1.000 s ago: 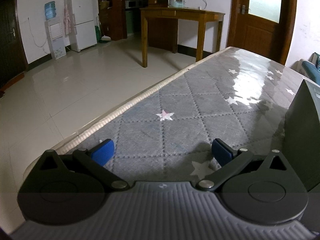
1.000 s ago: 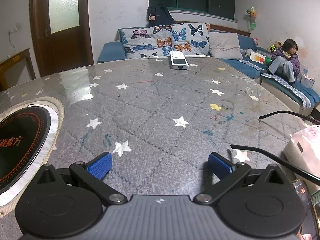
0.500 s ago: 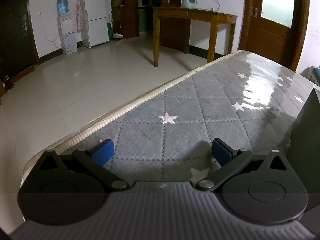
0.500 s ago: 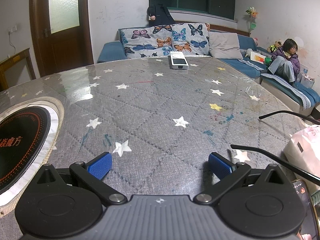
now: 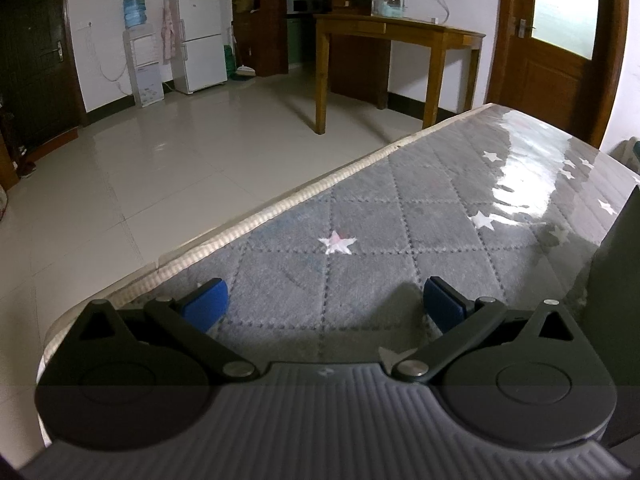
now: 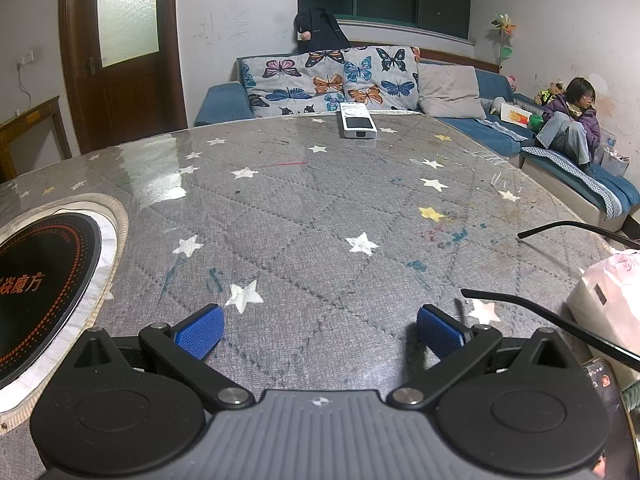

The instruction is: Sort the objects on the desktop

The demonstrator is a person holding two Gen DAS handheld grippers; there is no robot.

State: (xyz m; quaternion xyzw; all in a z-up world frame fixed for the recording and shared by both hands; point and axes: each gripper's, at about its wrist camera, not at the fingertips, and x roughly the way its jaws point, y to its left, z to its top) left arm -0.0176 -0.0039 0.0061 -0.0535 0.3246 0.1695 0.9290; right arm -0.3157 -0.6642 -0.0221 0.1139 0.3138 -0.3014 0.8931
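Note:
My left gripper (image 5: 323,304) is open and empty, low over the grey star-patterned table (image 5: 420,216) near its left edge. A dark grey box (image 5: 612,280) stands just right of it. My right gripper (image 6: 318,330) is open and empty over the table. Black glasses (image 6: 548,308) lie with open arms just right of it, beside a pink-white tissue pack (image 6: 612,288) and a phone (image 6: 608,384) at the lower right. A white remote-like device (image 6: 356,122) lies at the far edge.
A round black induction plate (image 6: 40,280) is set in the table to the left of the right gripper. Beyond the table are a sofa (image 6: 320,80) with a seated child (image 6: 572,120), a wooden side table (image 5: 396,40) and tiled floor (image 5: 160,160).
The left gripper has swung so its view shifted right, showing more floor and less of the dark box. The right gripper has not moved.

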